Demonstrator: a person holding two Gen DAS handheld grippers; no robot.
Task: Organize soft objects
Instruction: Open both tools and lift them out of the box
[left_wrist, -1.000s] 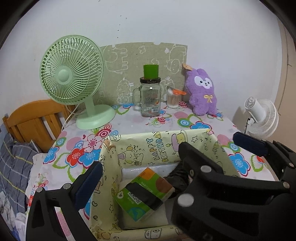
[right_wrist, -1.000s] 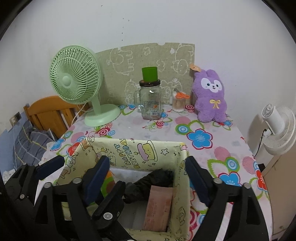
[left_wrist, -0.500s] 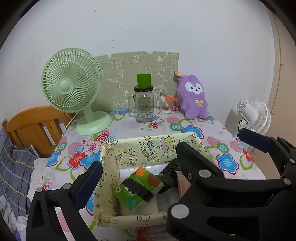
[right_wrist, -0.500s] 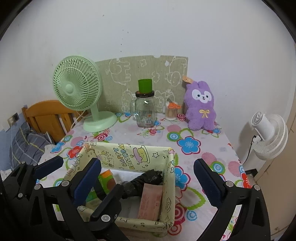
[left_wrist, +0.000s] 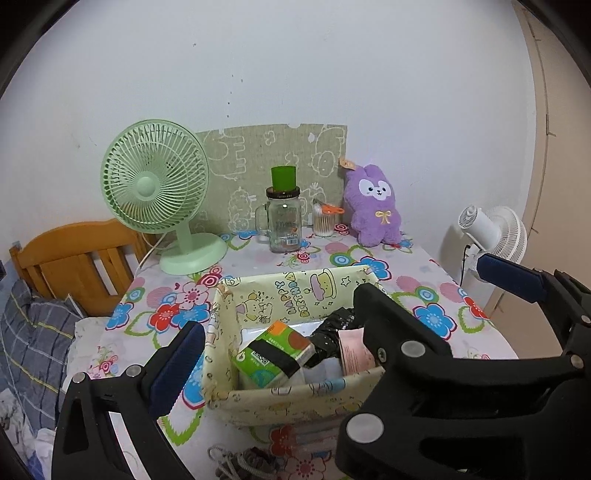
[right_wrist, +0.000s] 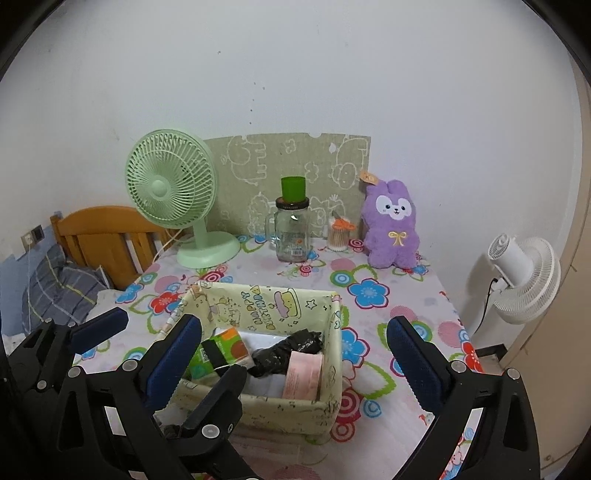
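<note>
- At the near table edge, a grey knitted item with cord (left_wrist: 243, 466) lies on the floral tablecloth (right_wrist: 373, 291), just in front of the fabric bin (right_wrist: 258, 295).
- The left gripper (left_wrist: 332, 314) hovers over the near side of the table, jaws spread wide with nothing between them; its blue pads straddle the bin, and the right gripper's black body crosses in front of its view.
- The right gripper (right_wrist: 291, 345) is likewise wide open and empty, held above the near half of the bin, its fingers (right_wrist: 173, 354) apart on either side.
- The bin, pale yellow with cartoon print, stands in the middle of the table. Inside it lie a green tissue pack (left_wrist: 273, 350) on the left, a crumpled black soft item (right_wrist: 288, 350) in the centre, and a pink packet (right_wrist: 303, 374) on the right, resting on something white.
- Farther back stand a green desk fan (right_wrist: 173, 188) on the left, a glass jar mug (right_wrist: 291, 232) with a green cup on top, a small cotton swab container (right_wrist: 338, 236), and a purple plush bunny (right_wrist: 391, 225) on the right, well apart from the bin.
- A printed green board (right_wrist: 295, 177) leans on the white wall.
- A wooden bed frame (right_wrist: 99, 236) sits left of the table; a white floor fan (right_wrist: 524, 277) stands right.
</note>
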